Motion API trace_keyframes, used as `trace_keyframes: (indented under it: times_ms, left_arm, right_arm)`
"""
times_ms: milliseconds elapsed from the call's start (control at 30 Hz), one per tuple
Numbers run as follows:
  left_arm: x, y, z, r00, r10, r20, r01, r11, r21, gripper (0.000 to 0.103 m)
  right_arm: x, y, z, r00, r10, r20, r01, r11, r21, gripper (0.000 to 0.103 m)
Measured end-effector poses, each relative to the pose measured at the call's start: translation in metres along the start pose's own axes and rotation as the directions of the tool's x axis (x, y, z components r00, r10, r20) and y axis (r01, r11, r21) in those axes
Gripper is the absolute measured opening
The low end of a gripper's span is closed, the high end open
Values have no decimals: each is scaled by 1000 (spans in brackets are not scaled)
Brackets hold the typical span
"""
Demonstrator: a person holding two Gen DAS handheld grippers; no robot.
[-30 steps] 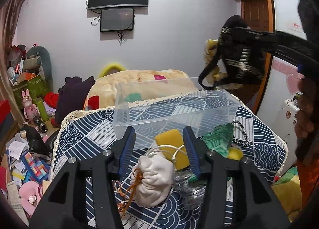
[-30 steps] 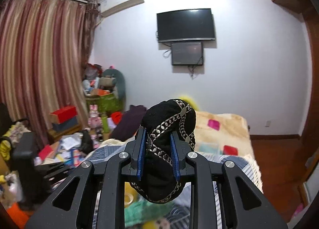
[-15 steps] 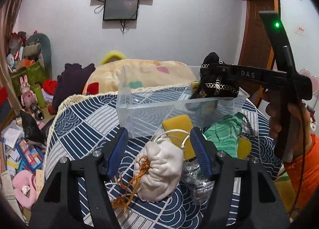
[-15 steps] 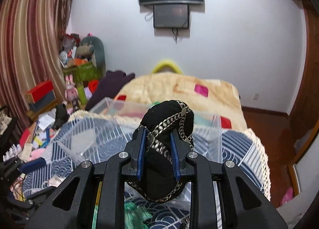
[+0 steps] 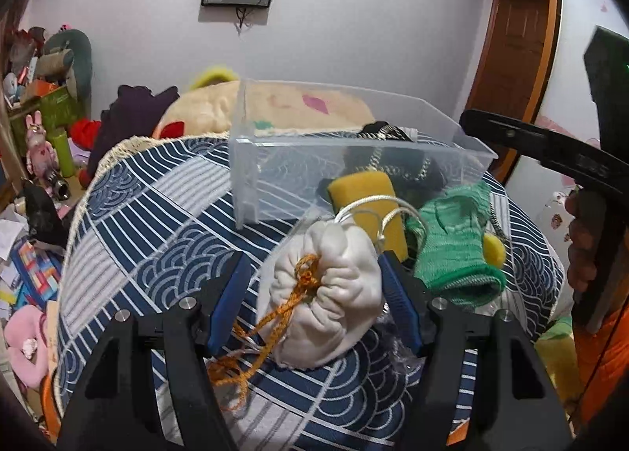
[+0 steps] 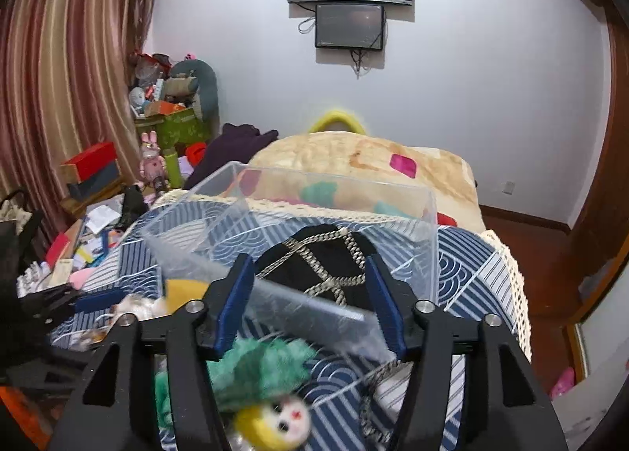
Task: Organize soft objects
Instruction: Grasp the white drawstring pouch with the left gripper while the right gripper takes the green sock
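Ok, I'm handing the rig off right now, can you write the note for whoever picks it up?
Right hand-held gripper: open, empty, above the near wall of the clear plastic bin.
Left hand-held gripper: open around the white drawstring pouch, not closed on it.
Done: black bag with chain strap lies in the bin.
Left on the blue patterned cloth: pouch, yellow sponge, green knit piece, crinkly clear wrap, partly hidden under the pouch.

My right gripper (image 6: 308, 297) spread wide, nothing between blue pads. Black pouch with braided trim (image 6: 318, 266) lies inside clear plastic bin (image 6: 428, 238), apart from both fingers. Bin sits on blue patterned cloth (image 6: 468, 262). Below fingers: green knit item (image 6: 259, 368), blurred, possibly doll with yellow face (image 6: 275, 421).
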State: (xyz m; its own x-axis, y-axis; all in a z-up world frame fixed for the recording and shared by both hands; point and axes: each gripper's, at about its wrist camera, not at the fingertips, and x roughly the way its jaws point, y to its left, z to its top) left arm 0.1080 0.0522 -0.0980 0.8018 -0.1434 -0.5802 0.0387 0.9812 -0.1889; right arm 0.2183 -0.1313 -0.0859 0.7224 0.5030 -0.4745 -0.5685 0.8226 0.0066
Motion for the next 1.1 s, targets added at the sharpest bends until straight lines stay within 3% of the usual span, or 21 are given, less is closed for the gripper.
trace_keyframes:
  times_ms: [100, 200, 367, 467, 633, 733, 1100]
  left_arm:
    - [4, -2, -4, 1000, -19, -13, 19, 1000, -3, 62]
    - [6, -5, -8, 999, -33, -23, 33, 999, -7, 55]
    - [2, -9, -11, 1000, -29, -12, 29, 1000, 2, 41]
    - [-2, -9, -12, 1000, -26, -9, 26, 1000, -6, 38]
    - [-14, -8, -10, 1000, -22, 17, 22, 1000, -16, 33]
    - [-25, -6, -6, 999, -20, 47, 21, 1000, -16, 32]
    - [-63, -7, 21, 986, -11, 163, 17, 999, -30, 32]
  right_arm:
    - [-9, 5, -7, 999, 37, 9, -37, 999, 8, 73]
    - [-9, 12, -16, 998, 66, -8, -66, 998, 17, 77]
    - [9, 18, -35, 992, 102, -79, -99, 994, 42, 77]
    - [21, 20, -40, 987, 113, -113, -108, 993, 46, 77]
    - [28, 20, -44, 981, 136, -142, -128, 990, 60, 38]
    - [22, 18, -45, 984, 125, -124, -118, 991, 59, 25]
    - [-18, 9, -32, 996, 85, 24, -86, 994, 68, 15]
